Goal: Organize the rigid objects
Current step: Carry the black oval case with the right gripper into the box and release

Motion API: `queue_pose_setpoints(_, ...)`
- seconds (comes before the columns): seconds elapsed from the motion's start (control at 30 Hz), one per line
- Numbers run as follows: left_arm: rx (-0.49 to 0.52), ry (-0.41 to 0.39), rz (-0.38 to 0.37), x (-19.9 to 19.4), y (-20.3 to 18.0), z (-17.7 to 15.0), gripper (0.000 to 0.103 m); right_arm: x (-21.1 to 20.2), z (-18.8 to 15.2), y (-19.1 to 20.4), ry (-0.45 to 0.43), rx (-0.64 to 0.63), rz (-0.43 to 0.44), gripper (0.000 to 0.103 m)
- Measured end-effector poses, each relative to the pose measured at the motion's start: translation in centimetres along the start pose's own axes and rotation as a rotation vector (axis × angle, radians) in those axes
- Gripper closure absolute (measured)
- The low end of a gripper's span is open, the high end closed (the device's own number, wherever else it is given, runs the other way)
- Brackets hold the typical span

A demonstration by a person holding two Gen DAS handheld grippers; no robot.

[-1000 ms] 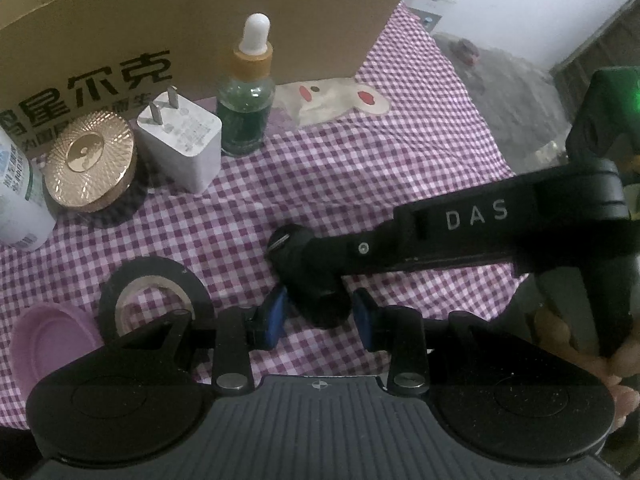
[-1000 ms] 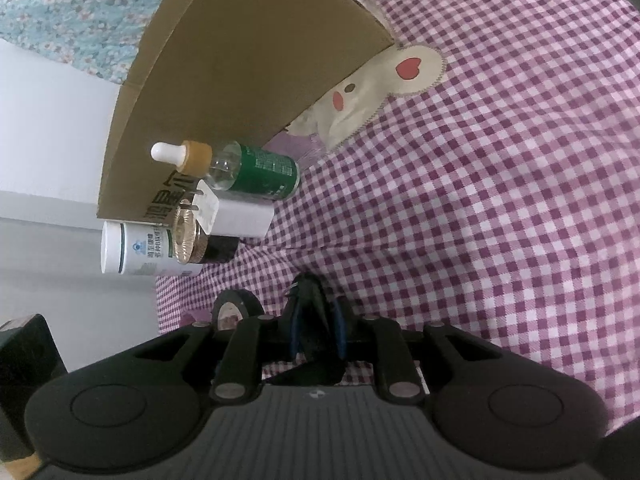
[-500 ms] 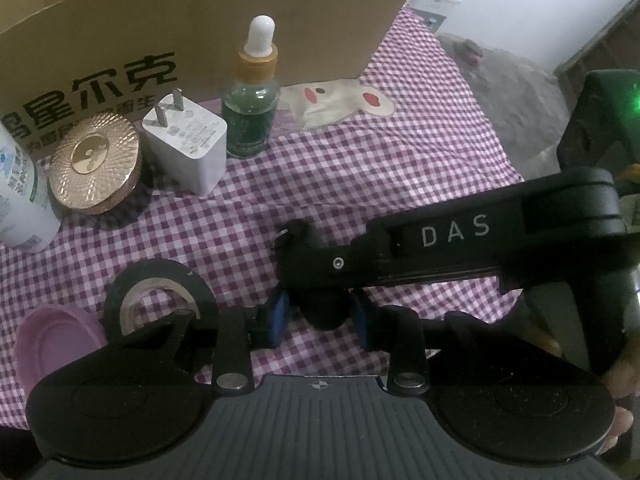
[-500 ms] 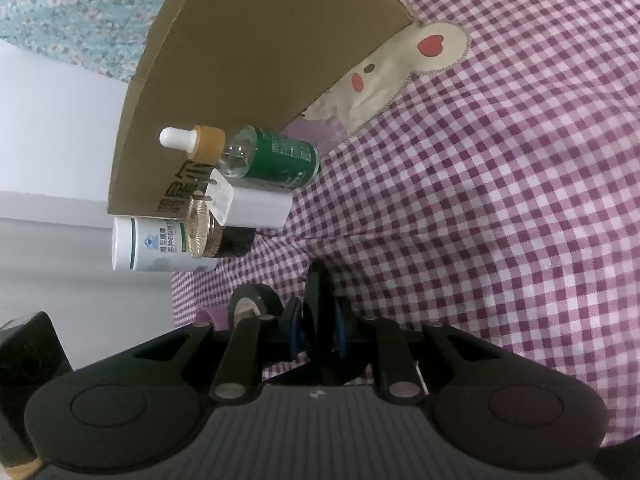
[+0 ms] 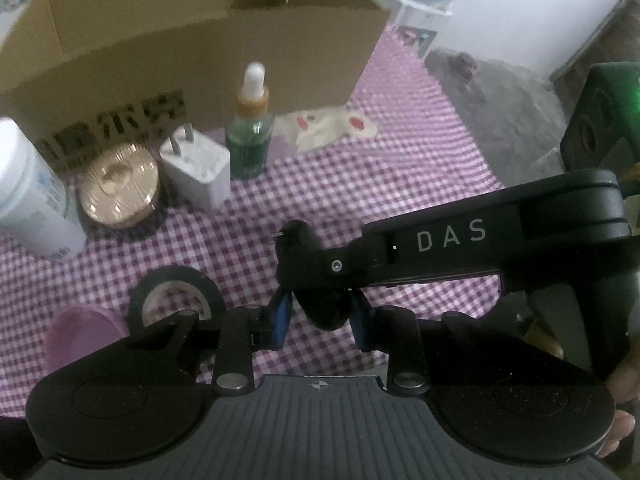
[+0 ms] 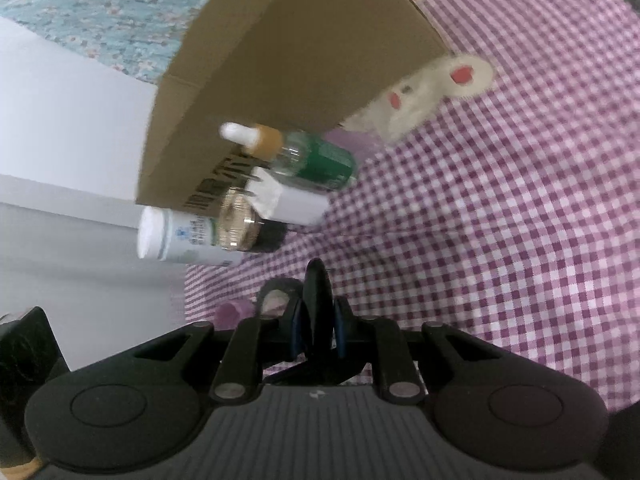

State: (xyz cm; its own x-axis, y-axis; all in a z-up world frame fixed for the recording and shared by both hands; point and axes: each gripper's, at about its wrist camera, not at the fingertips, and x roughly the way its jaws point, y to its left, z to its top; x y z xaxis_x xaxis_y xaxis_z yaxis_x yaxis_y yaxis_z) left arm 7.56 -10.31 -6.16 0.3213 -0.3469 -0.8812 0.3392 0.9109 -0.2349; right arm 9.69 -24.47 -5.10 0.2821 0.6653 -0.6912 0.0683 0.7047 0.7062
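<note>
We hold one small black rounded object (image 5: 325,312) between both tools at once, above the purple-and-white checked cloth (image 5: 360,184) that covers the desk. The left gripper (image 5: 320,320) has its blue-padded fingers (image 5: 280,314) narrowed on the lower bulb of the object; its jaws have just been closing, the object sits between them, and the pads appear to press its sides. The right gripper (image 6: 316,330) is nearly fully closed, its blue pads clamped on the thin black edge of the same object (image 6: 317,300). In the left wrist view the right tool reaches in from the right as a black bar marked DAS.

Step in hand, as we judge it: a two-handed carry or handover of this piece toward the open brown cardboard box (image 5: 192,52) at the back.

In front of the box stand, in a row:
- a white plastic bottle (image 5: 28,200);
- a round gold-lidded jar (image 5: 118,188);
- a white plug-in charger with two prongs (image 5: 198,168);
- a green glass dropper bottle with a white bulb (image 5: 250,136).

A black tape roll (image 5: 176,300) and a pink round lid (image 5: 80,336) lie nearer to us.

The next move calls for one tool to let go cleanly while the other keeps its hold, then for clearing the dropper bottle on the way to the box. The object is small, so a slip is the main risk.
</note>
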Motion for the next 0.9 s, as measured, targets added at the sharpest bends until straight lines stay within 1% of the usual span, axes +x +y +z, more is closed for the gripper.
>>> queue_pose_setpoints(0.17,0.008,-0.078,0.013,-3.7,-0.5,0.4,0.074,-2.2,-0.2,3.6,-0.052,-0.070,0.009,0.085)
queue_pose_setpoints(0.3,0.007,-0.162,0.029,-7.4,-0.4,1.5,0.074,-4.0,0.8,7.4,-0.094,-0.138,0.029,0.085)
queue_pose_setpoints(0.43,-0.004,-0.247,0.059,-10.5,0.2,3.5,0.074,-5.1,2.7,11.3,-0.135,-0.220,0.064,0.085)
queue_pose_setpoints(0.57,-0.021,-0.296,0.090,-12.6,1.9,5.9,0.073,-5.0,5.4,14.8,-0.141,-0.272,0.098,0.085)
queue_pose_setpoints(0.67,-0.048,-0.308,0.106,-13.2,3.5,7.8,0.073,-3.9,8.0,17.0,-0.123,-0.291,0.112,0.085)
queue_pose_setpoints(0.73,-0.074,-0.301,0.108,-12.9,4.9,9.1,0.073,-2.6,9.7,17.9,-0.109,-0.297,0.108,0.085)
queue_pose_setpoints(0.8,-0.095,-0.275,0.115,-11.9,6.3,10.8,0.073,-1.1,11.4,18.5,-0.083,-0.298,0.095,0.084)
queue_pose_setpoints(0.9,-0.130,-0.221,0.127,-10.4,8.7,12.5,0.073,1.6,14.1,18.1,-0.023,-0.266,0.081,0.085)
